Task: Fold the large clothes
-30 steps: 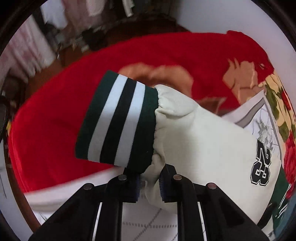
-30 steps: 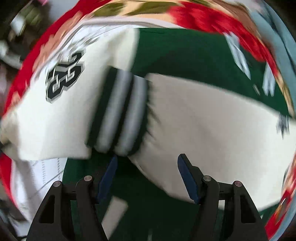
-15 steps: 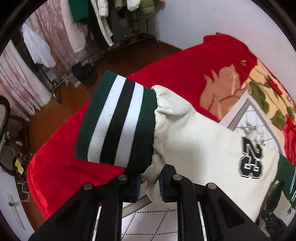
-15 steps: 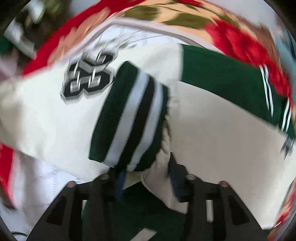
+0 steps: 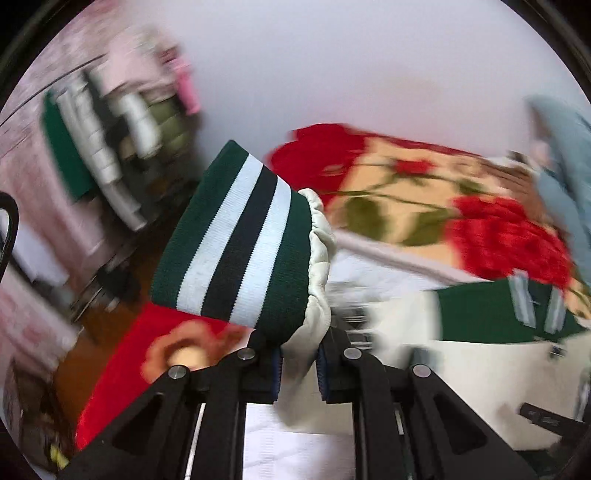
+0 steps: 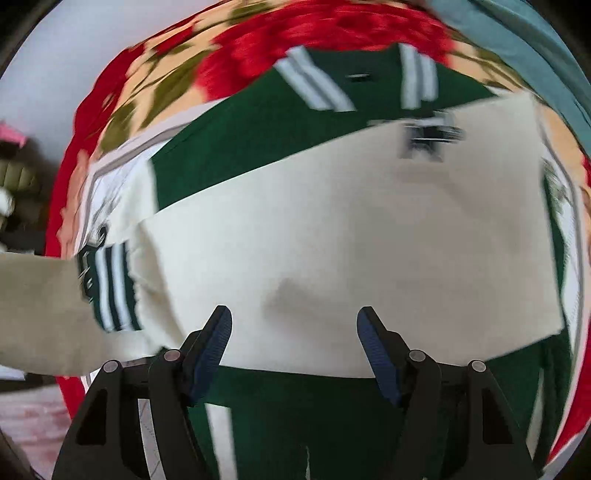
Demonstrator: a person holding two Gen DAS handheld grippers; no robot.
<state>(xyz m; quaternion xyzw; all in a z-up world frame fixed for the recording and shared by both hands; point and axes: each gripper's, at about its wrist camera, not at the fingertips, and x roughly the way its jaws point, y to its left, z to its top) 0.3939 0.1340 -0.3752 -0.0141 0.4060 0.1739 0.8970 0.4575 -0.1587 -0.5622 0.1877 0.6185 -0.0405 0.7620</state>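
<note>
A green and cream varsity jacket (image 6: 332, 236) lies spread on a red floral blanket (image 6: 295, 33). My left gripper (image 5: 298, 365) is shut on a cream sleeve just behind its green, white and black striped cuff (image 5: 240, 243), and holds it lifted above the bed. My right gripper (image 6: 293, 332) is open and empty, just above the other cream sleeve (image 6: 369, 258), which lies folded across the green body. That sleeve's striped cuff (image 6: 110, 288) lies at the left. The green jacket body also shows in the left wrist view (image 5: 491, 314).
The red floral blanket (image 5: 498, 236) covers the bed. A rack of hanging clothes (image 5: 110, 147) stands at the far left past the bed edge. A blue-grey cloth (image 6: 517, 44) lies at the bed's far right. A white wall (image 5: 332, 74) is behind.
My right gripper has let go of the right sleeve, opened and drawn back, leaving the sleeve across the jacket. My left gripper has swung the held cuff up and to the right.
</note>
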